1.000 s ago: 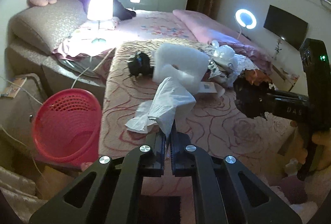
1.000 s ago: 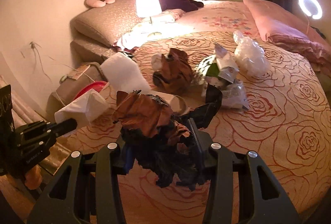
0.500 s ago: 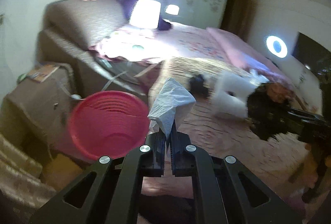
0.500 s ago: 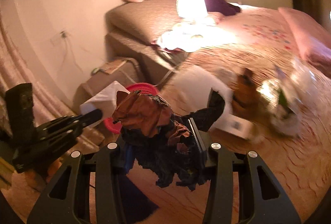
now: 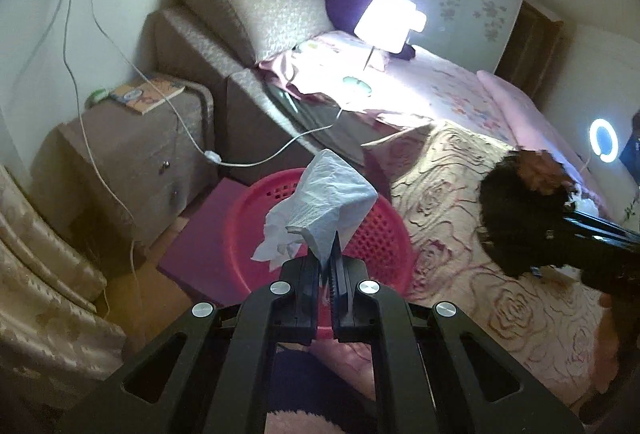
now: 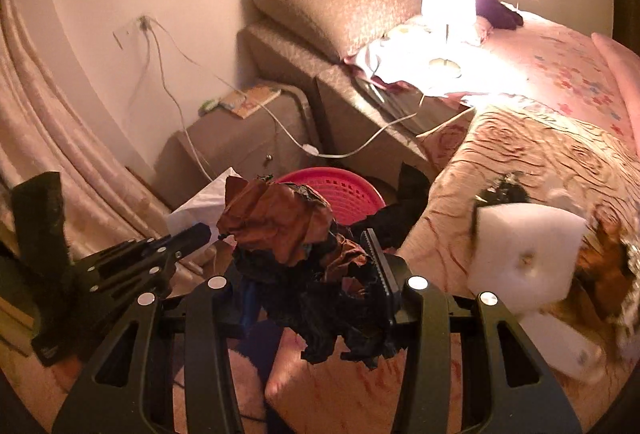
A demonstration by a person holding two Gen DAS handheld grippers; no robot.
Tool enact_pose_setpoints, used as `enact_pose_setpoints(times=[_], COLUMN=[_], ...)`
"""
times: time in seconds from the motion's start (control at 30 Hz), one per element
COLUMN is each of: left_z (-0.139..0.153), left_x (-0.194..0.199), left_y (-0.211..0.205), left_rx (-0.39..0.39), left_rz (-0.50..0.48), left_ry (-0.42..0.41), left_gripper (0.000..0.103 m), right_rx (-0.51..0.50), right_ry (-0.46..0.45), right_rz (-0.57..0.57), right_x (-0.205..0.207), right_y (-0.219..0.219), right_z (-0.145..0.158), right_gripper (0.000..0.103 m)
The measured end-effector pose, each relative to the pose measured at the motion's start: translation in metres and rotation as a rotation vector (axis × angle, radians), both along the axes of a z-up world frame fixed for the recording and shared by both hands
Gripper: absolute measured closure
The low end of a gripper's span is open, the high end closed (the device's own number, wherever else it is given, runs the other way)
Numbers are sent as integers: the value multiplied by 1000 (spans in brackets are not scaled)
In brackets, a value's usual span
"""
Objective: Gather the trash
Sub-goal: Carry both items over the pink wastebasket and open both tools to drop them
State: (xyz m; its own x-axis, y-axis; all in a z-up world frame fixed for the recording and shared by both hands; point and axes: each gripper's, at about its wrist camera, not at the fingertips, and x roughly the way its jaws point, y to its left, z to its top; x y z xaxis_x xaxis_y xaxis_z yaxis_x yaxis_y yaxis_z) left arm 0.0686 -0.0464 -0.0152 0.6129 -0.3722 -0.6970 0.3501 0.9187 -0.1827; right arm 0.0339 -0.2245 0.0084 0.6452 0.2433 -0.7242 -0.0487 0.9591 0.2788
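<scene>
Now, from the left wrist: the left gripper [image 5: 327, 266] has its jaws pinched nearly together on a lower corner of a white tissue [image 5: 324, 209], which stands up from the fingertips and hides part of the red basket [image 5: 376, 234] on the floor beside the bed [image 5: 472, 274]. In this view the tissue sits in front of the basket's mouth, though whether it hangs truly above the opening cannot be told. At the right edge the right gripper [image 5: 520, 234] shows as a dark bar carrying a black and brown wad [image 5: 520, 209] over the bedspread, not over the basket. A good drop needs the left fingertips squarely over the middle of the opening before the jaws part, since so light a tissue may drift or cling to a pad; a small shake could free it

From the right wrist: the right gripper [image 6: 308, 274] holds the wad [image 6: 296, 246] of crumpled brown paper and black film with its jaws partly apart, the bundle bulging past both fingers. Beyond it lies the basket [image 6: 340, 189], partly hidden; the left gripper [image 6: 188, 238] with its tissue [image 6: 200, 201] is to the left, near the rim. My judgement is that the wad should be carried well over the opening before release, keeping clear of the other gripper. More trash, a white foam block [image 6: 524, 254] among it, waits on the bed [image 6: 520, 161]
</scene>
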Motion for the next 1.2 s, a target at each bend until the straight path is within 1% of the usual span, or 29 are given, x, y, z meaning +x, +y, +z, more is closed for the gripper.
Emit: enact_pose_setpoints(times=[0.13, 0.27, 0.37, 0.43, 0.47, 0.5, 0.57, 0.63, 0.67, 0.73, 0.87, 1.03, 1.2], left_z=[-13, -24, -32, -35, -37, -38, -40, -42, -43, -43, -42, -36, -30], left_x=[16, 28, 35, 38, 40, 41, 43, 43, 43, 43, 40, 34, 25], left_y=[-2, -7, -7, -7, -8, -8, -6, -5, -4, -2, -1, 0, 1], left_rx=[29, 49, 58, 63, 66, 68, 69, 67, 65, 62, 64, 71, 83], left_rz=[-1, 2, 8, 9, 9, 8, 11, 16, 17, 22, 30, 39, 46], left_ry=[24, 46, 66, 76, 82, 85, 95, 101, 103, 103, 94, 73, 49], left_gripper=[99, 99, 99, 99, 98, 97, 91, 78, 75, 62, 56, 48, 44], right_rx=[-9, -25, -18, -9, -3, 5, 11, 12, 13, 17, 22, 13, 19], right_ry=[70, 117, 149, 166, 172, 176, 177, 177, 177, 181, 181, 138, 102], right_rz=[-4, -20, -30, -34, -37, -43, -47, -51, -54, -63, -84, -98, -122], right_x=[34, 55, 69, 75, 78, 80, 82, 82, 82, 82, 76, 62, 44], right_y=[12, 18, 20, 21, 22, 21, 22, 22, 21, 19, 12, 9, 5], right_z=[-21, -40, -52, -59, -61, -63, -65, -66, -67, -69, -68, -57, -46], right_gripper=[60, 59, 58, 53, 47, 42, 38, 37, 36, 35, 35, 35, 35])
